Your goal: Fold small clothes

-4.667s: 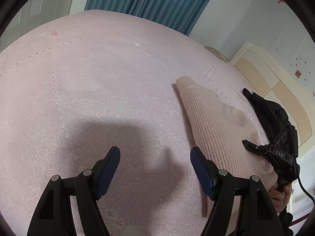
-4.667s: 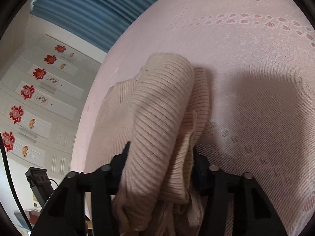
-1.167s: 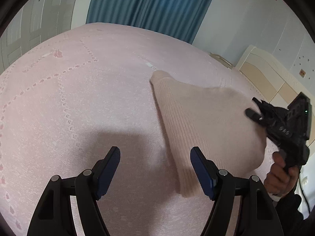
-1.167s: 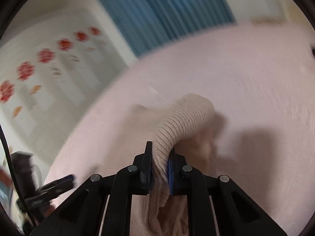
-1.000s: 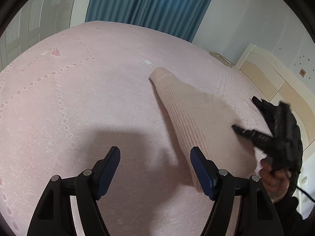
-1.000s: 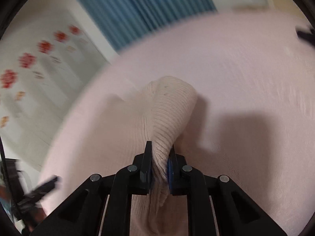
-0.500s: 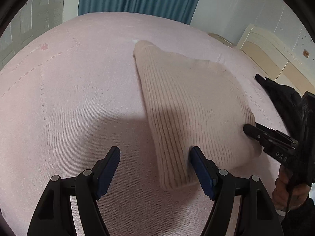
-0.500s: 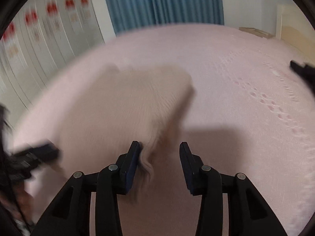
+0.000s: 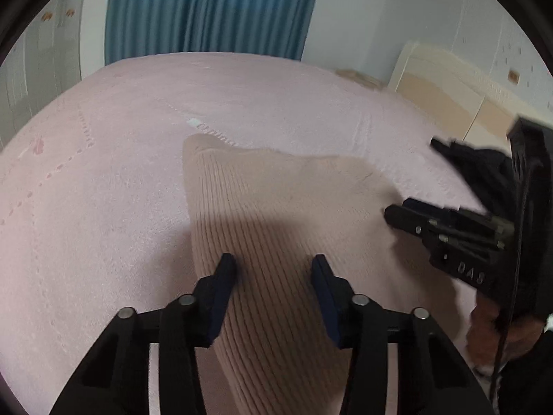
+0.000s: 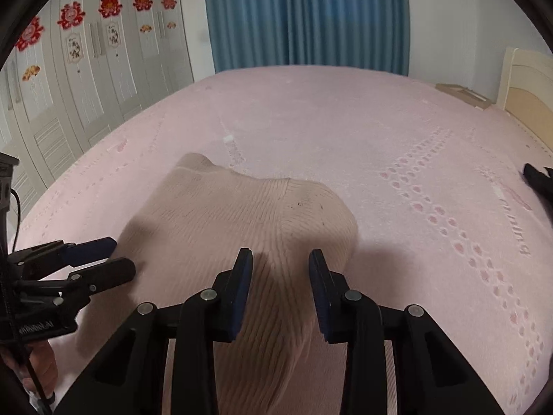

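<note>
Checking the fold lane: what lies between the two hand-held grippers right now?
Only the beige ribbed sweater, lying on the pink bedspread, spans from the left hand-held gripper to the right hand-held gripper; the right wrist view shows it.

Beige ribbed sweater [image 10: 242, 214] on pink bedspread [image 10: 345, 121] (paw-print rows), blue curtain [image 10: 304, 14].

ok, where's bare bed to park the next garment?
Free: the bed between the sweater and curtain, plus the strip along the wardrobe. Crowded: near edge, both grippers, left and right, over the sweater; black clothes by the headboard.
</note>
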